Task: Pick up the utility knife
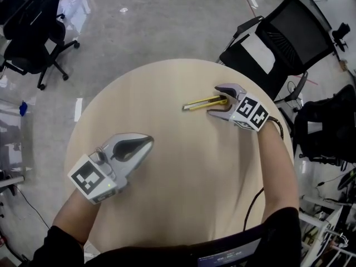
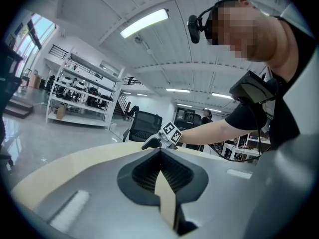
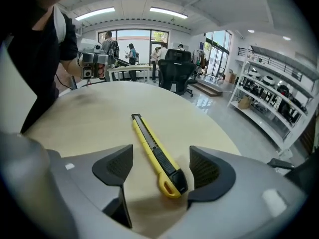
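Your right gripper (image 1: pixel 215 100) straddling utility knife (image 1: pixel 203 103) near surface (image 1: pixel 183 193) far right edge, fingers (image 3: pixel 209 171) standing open; left gripper (image 1: pixel 148 142) fingers resting closed, empty.

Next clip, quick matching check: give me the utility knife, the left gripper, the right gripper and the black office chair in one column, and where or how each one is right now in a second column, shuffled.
Things
1. utility knife
2. left gripper
3. right gripper
4. black office chair

States
A. jaws together, nothing between them
B. on the floor, past the edge of the round table
C. jaws apart on either side of the knife's butt end, not pressing on it
D. lying flat on that table

Pairs: 1-D, 2-A, 3-C, 4-B
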The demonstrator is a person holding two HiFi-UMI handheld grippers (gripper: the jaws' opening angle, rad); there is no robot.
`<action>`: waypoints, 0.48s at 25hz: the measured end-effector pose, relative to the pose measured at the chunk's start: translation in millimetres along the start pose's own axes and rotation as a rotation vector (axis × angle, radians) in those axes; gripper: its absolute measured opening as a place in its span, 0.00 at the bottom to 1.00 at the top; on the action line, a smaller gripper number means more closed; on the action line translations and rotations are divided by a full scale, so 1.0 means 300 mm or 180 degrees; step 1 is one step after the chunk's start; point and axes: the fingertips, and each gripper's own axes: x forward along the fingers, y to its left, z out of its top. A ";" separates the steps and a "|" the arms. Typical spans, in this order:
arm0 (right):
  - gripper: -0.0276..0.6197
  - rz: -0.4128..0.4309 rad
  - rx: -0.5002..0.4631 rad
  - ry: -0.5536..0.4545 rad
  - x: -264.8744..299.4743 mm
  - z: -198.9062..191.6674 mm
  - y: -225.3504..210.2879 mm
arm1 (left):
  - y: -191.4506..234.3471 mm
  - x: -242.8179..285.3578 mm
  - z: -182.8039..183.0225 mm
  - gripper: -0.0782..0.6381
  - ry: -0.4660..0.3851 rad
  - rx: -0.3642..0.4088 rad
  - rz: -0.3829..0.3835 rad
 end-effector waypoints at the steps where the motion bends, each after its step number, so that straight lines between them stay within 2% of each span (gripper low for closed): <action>1: 0.60 0.0076 0.0047 -0.0028 0.001 -0.002 0.004 | 0.002 0.001 0.000 0.11 -0.0008 -0.0009 -0.0003; 4: 0.46 0.0283 0.0117 -0.0065 0.002 -0.006 0.034 | 0.002 0.003 -0.008 0.11 -0.0009 -0.0017 -0.0017; 6: 0.39 0.0336 0.0114 -0.0039 0.001 -0.004 0.055 | 0.001 0.002 -0.013 0.11 -0.0007 -0.0021 -0.0024; 8: 0.26 0.0332 0.0079 -0.0002 0.002 0.001 0.069 | 0.003 0.001 -0.013 0.11 -0.0018 -0.0035 -0.0024; 12: 0.25 0.0245 0.0144 0.0035 0.002 -0.003 0.081 | -0.003 -0.002 -0.003 0.11 -0.0038 -0.0018 -0.0023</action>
